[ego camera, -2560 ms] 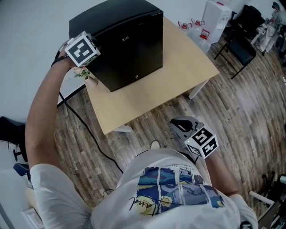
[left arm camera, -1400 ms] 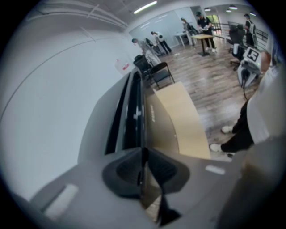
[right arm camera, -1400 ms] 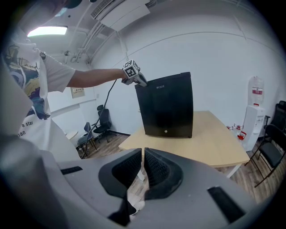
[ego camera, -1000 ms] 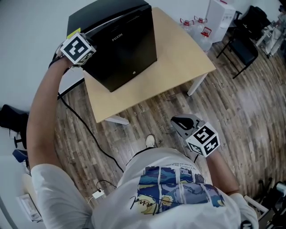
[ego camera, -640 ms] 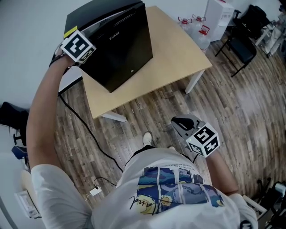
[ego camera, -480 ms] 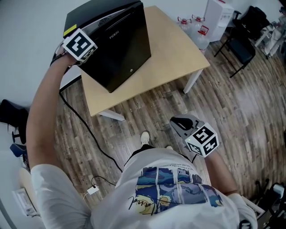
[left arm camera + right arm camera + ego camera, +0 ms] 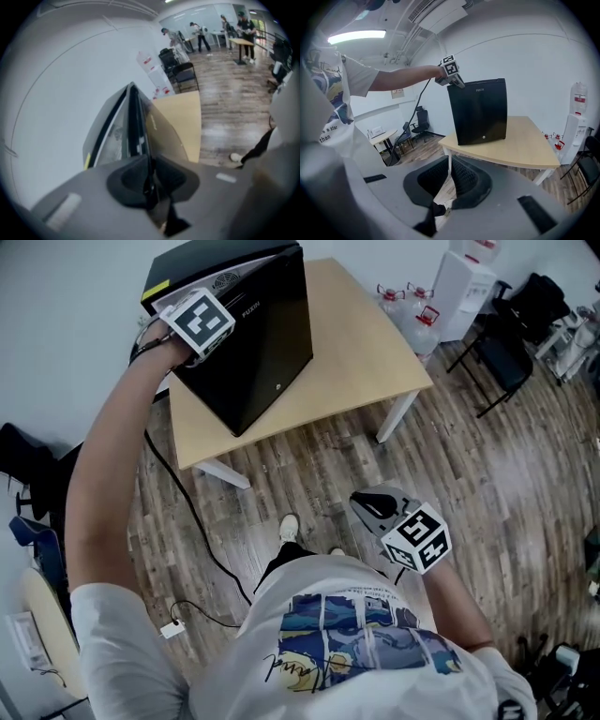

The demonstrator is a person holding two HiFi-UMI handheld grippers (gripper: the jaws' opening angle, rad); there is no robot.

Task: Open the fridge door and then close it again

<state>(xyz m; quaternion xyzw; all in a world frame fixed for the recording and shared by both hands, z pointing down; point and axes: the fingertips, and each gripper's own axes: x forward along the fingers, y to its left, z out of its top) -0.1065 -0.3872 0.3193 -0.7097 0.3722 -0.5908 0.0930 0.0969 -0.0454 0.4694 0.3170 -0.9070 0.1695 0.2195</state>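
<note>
1. Two grippers are mine, one in each hand.
2. My left gripper (image 7: 190, 345) (image 7: 148, 161) is up at the top left corner of the black fridge (image 7: 258, 348) (image 7: 480, 112), as the head view shows it. My arm is stretched out to reach it.
3. Its jaws pinch the thin top edge of the fridge door (image 7: 137, 123) (image 7: 272, 357). In the left gripper view that edge runs straight up and away from the slit between them. The jaws are almost together, with only the edge in the slit. They have just been opening a little, and the edge is between them.
4. The fridge door stands a bit ajar. A pale strip shows between it and the body of the fridge.
5. The fridge stands on the light wooden counter (image 7: 352, 357) (image 7: 520, 140) (image 7: 183, 117), toward its back left part, near the white wall.
6. My right gripper (image 7: 364, 505) (image 7: 450, 163) hangs low, near my belly, over the wooden floor (image 7: 469, 456). It is well apart from the fridge and the counter.
7. In the right gripper view the fridge shows far ahead, above the jaws, with its front facing me.
8. The jaws of my right gripper are pressed together, with nothing between them.
</note>
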